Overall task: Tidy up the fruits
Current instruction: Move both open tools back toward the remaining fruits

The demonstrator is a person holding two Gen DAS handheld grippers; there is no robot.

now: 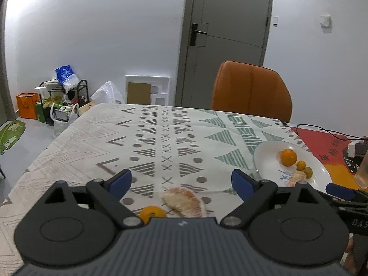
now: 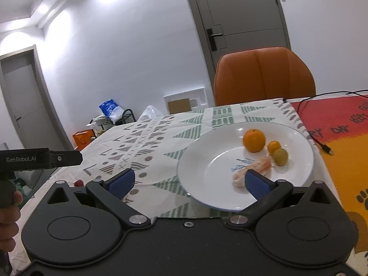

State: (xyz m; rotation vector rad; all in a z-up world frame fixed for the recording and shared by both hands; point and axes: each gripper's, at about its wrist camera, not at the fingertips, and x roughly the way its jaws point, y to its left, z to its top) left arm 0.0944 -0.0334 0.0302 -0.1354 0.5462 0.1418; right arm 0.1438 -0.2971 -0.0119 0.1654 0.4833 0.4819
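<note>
A white plate (image 2: 207, 156) holds an orange (image 2: 254, 140), a small orange fruit (image 2: 273, 146), a yellow-green fruit (image 2: 280, 156) and a peeled pomelo segment (image 2: 255, 169). The plate also shows in the left wrist view (image 1: 266, 154) at the right. My left gripper (image 1: 181, 181) is open and empty above a pomelo segment (image 1: 184, 201) and a small orange (image 1: 151, 212) lying on the tablecloth. My right gripper (image 2: 191, 182) is open and empty, with its right finger over the plate's near side. A small red fruit (image 2: 79, 182) lies on the cloth behind its left finger.
An orange chair (image 1: 250, 89) stands behind the table. A black cable (image 2: 322, 142) and a red-orange mat (image 2: 340, 124) lie at the right. A glass (image 1: 362, 172) and a charger (image 1: 355, 148) stand at the far right. Bags and a rack (image 1: 62, 96) are on the floor left.
</note>
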